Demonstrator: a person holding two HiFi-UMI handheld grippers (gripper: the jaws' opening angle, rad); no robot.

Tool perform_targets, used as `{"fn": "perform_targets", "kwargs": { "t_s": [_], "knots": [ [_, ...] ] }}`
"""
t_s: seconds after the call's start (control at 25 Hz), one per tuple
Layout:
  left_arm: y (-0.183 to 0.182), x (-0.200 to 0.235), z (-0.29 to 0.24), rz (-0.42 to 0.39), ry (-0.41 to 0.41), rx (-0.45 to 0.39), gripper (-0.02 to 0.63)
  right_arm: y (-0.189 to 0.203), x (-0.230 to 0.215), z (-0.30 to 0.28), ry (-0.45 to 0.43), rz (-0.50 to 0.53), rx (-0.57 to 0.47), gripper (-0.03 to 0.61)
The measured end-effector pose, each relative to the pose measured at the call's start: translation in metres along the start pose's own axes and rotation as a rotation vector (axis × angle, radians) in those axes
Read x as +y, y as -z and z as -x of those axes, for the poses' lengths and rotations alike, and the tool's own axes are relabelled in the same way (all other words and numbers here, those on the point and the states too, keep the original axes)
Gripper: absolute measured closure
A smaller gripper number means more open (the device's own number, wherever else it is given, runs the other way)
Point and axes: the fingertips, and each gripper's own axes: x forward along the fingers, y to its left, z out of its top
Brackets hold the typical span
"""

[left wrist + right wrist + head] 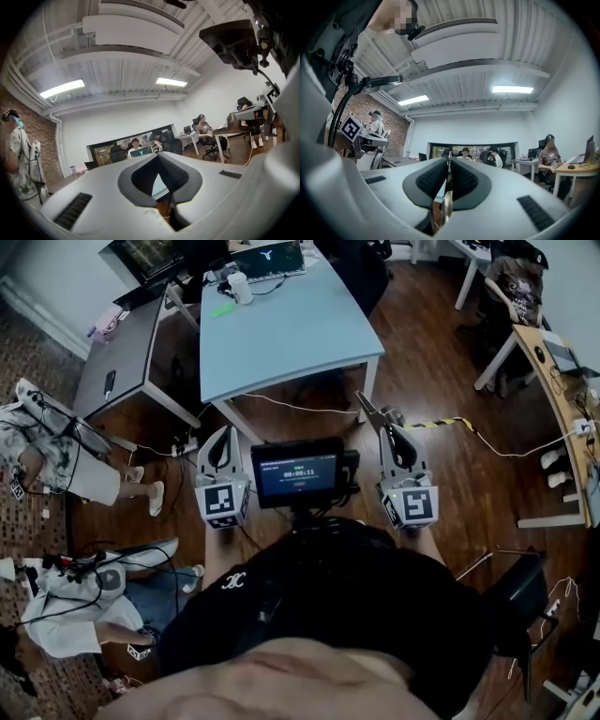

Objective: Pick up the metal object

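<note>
Two grippers up before person. Right gripper (386, 426): jaws narrow, clamped on thin metal object (445, 206), seen edge-on between pads, clear of pale-blue bench (281, 324) at 12 o'clock. Left gripper (158, 159): jaws apart, empty. Judgement: pick-up looks done, nothing visibly left.

A screen (298, 472) sits near me, between my left gripper (225, 430) on its left and my right gripper (388, 430) on its right. The metal object (367, 406) sticks out beyond the right one, between its jaws. Farther off stands a table (300, 334), with a laptop (270, 259) and a cup (241, 287) at its far end. One desk (122, 357) lies left of the table, a second desk (561, 404) well off to its right.
</note>
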Motion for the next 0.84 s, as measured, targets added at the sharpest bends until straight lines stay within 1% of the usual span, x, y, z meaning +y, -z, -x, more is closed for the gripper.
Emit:
{"fn": "perform_targets", "kwargs": {
  "t_s": [0.2, 0.4, 0.6, 0.84],
  "knots": [
    [0.000, -0.010, 0.000, 0.002, -0.009, 0.008, 0.603, 0.004, -0.010, 0.003, -0.009, -0.009, 0.001, 0.561],
    [0.008, -0.002, -0.003, -0.004, 0.005, 0.022, 0.603, 0.004, -0.002, -0.005, -0.001, 0.004, -0.016, 0.561],
    [-0.006, -0.031, -0.008, -0.018, 0.008, 0.016, 0.603, 0.010, -0.030, 0.013, 0.012, -0.011, -0.039, 0.561],
    [0.010, -0.004, -0.010, -0.005, 0.032, 0.012, 0.603, 0.012, -0.005, -0.002, 0.026, 0.028, -0.020, 0.561]
  ]
}}
